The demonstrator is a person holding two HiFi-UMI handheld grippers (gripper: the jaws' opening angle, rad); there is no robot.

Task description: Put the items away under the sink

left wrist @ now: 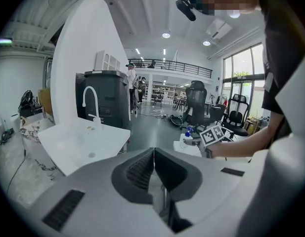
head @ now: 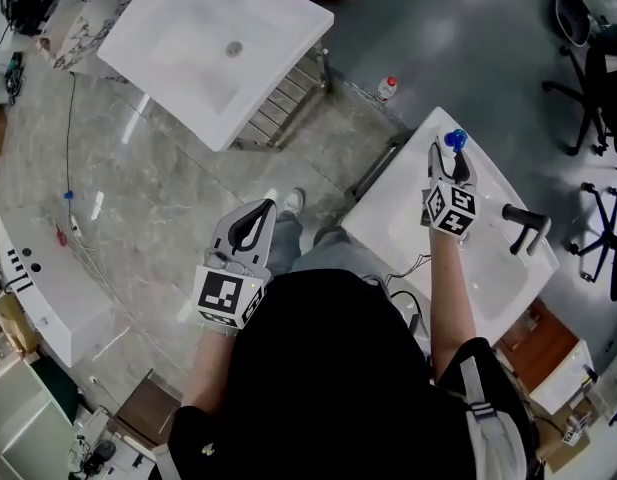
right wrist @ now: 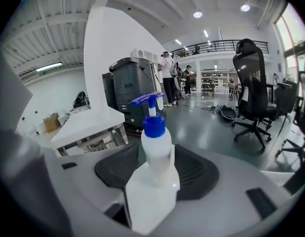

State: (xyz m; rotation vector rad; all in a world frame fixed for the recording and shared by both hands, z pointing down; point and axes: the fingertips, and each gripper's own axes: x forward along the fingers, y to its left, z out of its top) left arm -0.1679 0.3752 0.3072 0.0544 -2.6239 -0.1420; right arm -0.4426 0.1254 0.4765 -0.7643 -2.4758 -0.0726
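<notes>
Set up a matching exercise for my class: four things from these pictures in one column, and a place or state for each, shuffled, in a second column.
Things
1. left gripper
2. right gripper
3. red-capped bottle
4. black faucet

Places or states
A. on the floor beside the near sink
B. shut on the pump bottle
C. mounted on the near sink
D. shut, nothing between its jaws

Pairs: 1-D, 2-B, 3-A, 4-C

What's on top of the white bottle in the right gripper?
A blue pump cap with a spout sits on the white bottle. The right gripper holds the bottle with its fingers, and the bottle's bottom is hidden down between them.
</notes>
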